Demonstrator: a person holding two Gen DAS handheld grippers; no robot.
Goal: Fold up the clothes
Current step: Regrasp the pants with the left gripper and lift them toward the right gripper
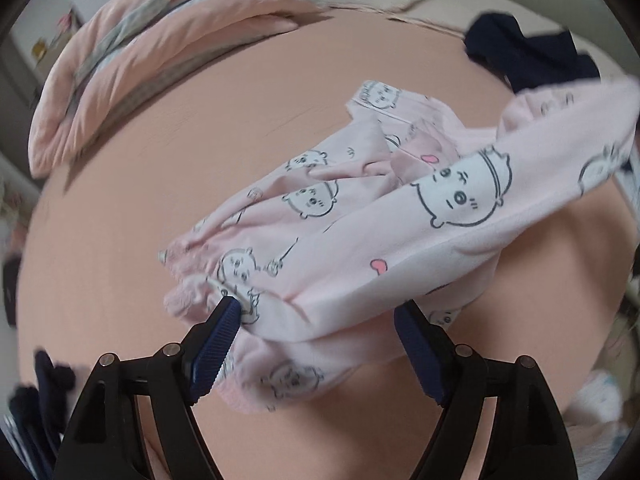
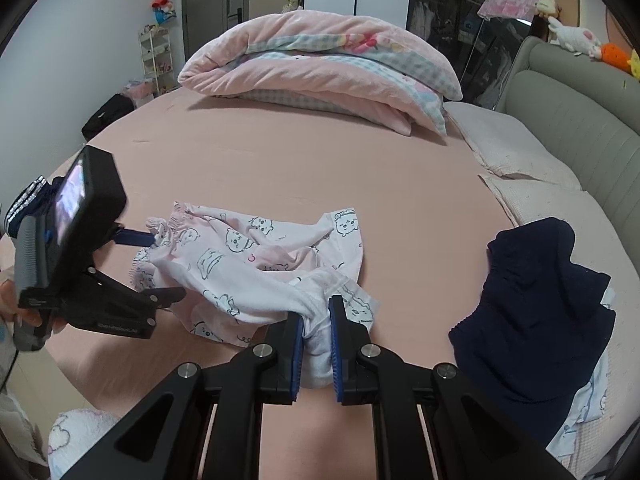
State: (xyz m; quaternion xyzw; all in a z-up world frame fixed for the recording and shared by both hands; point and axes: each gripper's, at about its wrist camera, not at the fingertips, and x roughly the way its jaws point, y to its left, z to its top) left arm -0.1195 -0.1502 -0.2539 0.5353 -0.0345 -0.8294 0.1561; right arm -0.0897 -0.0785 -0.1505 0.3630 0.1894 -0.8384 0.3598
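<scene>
Barely started: pink printed pants [image 2: 256, 264] lie crumpled mid-bed [image 2: 280, 168], my right hand-held gripper [image 2: 315, 336] pinching one end, left hand-held gripper [image 1: 316, 332] spread wide. Navy garment [image 2: 536, 304] untouched.

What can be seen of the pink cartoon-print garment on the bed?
The pink garment is soft, thin cloth printed with white cartoon faces and small hearts, with a gathered elastic edge. It lies crumpled and unfolded on the peach bed sheet. The right gripper is shut on a bunched part. The left gripper stands open at the gathered edge, one finger touching the cloth.
</scene>
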